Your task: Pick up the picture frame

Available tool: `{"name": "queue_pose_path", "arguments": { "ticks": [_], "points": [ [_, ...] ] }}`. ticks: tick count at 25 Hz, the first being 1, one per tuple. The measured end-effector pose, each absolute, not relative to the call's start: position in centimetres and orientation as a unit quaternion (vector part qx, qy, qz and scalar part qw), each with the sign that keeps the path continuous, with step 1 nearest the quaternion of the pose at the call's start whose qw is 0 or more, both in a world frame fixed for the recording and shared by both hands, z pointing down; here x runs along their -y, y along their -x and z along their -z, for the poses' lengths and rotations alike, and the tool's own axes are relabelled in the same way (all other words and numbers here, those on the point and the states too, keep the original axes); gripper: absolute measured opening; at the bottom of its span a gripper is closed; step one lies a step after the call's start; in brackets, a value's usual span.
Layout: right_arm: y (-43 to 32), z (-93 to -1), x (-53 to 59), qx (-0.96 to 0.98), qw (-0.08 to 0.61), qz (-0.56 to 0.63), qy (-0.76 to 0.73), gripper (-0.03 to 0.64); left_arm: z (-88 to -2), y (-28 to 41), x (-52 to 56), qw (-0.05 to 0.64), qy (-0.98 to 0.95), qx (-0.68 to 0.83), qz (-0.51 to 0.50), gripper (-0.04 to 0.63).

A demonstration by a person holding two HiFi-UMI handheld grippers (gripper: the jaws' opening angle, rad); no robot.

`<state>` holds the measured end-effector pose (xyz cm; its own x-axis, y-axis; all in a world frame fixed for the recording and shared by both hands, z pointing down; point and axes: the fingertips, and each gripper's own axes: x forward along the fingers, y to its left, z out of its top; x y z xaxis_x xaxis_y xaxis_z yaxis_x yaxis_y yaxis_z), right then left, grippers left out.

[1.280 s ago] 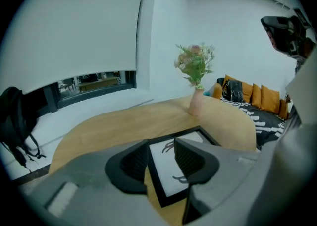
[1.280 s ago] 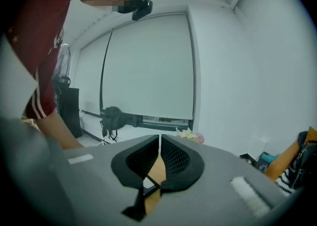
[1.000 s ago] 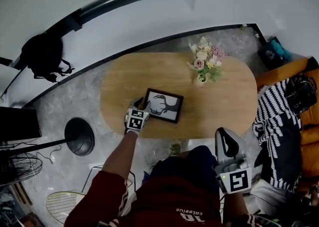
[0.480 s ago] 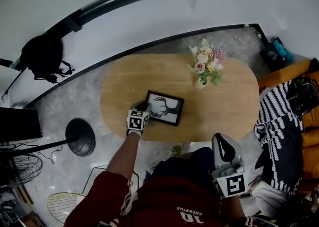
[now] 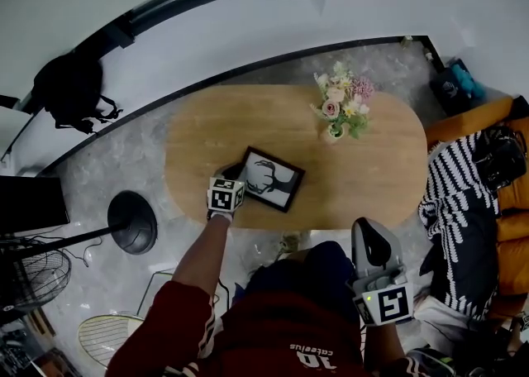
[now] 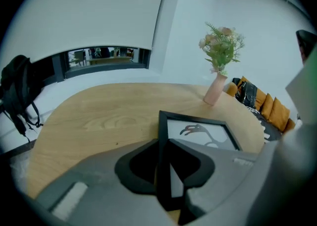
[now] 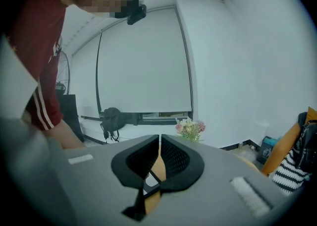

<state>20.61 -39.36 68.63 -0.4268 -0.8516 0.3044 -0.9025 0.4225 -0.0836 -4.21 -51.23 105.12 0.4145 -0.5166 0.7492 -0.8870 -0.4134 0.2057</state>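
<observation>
My right gripper (image 5: 369,233) sits by my lap, jaws together, empty. Left gripper (image 6: 166,143) jaws have just been closing and now pinch the picture frame (image 5: 274,178)'s left edge, hiding that bit. It's near the worktop (image 5: 207,127)'s front edge, bare wood beyond, flower vase (image 5: 335,129) well apart.

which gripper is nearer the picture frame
Left. The left gripper has just been closing its fingers on the edge of the picture frame; the right gripper hangs shut beyond the near side of the table, well clear.

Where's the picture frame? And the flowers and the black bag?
picture frame (image 5: 273,178), head view, on the print in its middle.
flowers (image 5: 340,101), head view, on the blooms.
black bag (image 5: 73,93), head view, on its body.
</observation>
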Motion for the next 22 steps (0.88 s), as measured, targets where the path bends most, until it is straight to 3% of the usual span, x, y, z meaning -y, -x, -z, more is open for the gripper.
{"name": "queue_pose_path", "arguments": {
  "ticks": [8,22],
  "points": [
    [-19.3,-64.9,38.5,0.837,0.107,-0.135,-0.519,0.005,-98.5,5.0,51.9,0.282,-0.797,0.452,-0.285,0.075],
    [-16.2,-52.8,35.6,0.845,0.077,-0.130,-0.513,0.005,-78.1,9.7,49.9,0.264,-0.808,0.486,-0.201,0.075]
  ]
}}
